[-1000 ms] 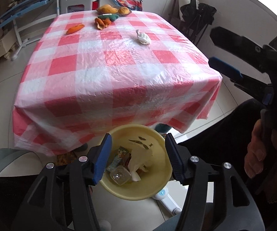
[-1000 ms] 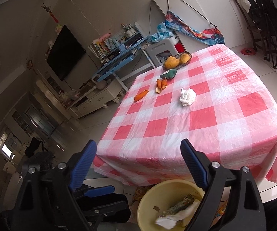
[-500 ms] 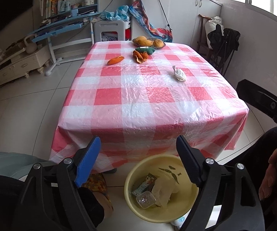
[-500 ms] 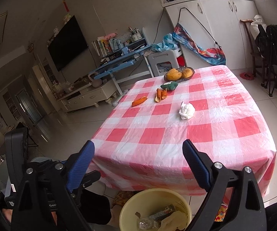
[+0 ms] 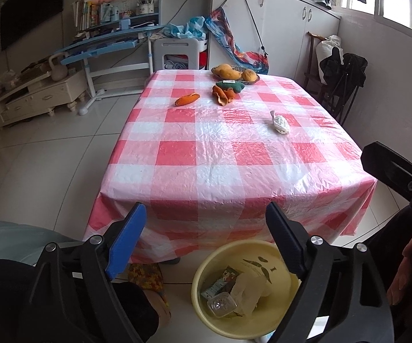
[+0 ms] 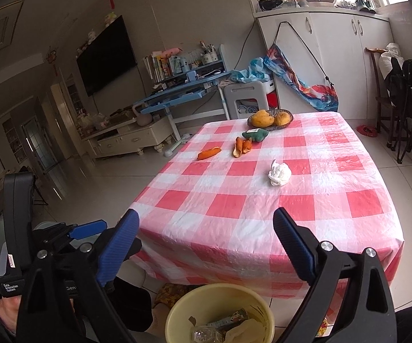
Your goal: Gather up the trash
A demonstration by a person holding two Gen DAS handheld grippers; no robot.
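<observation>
A yellow trash bin stands on the floor at the near edge of the table and holds wrappers, a plastic cup and tissue; it also shows in the right wrist view. A crumpled white tissue lies on the red-checked tablecloth. Orange peels lie farther back, as in the right wrist view. My left gripper is open and empty above the bin. My right gripper is open and empty beside it.
A basket of fruit and a green packet sit at the table's far end. A white stool, a blue desk and chairs with dark clothes stand around the table. A slipper lies under it.
Both grippers have risen and tilted up from the bin toward the table. The left gripper's jaws have opened wider.
</observation>
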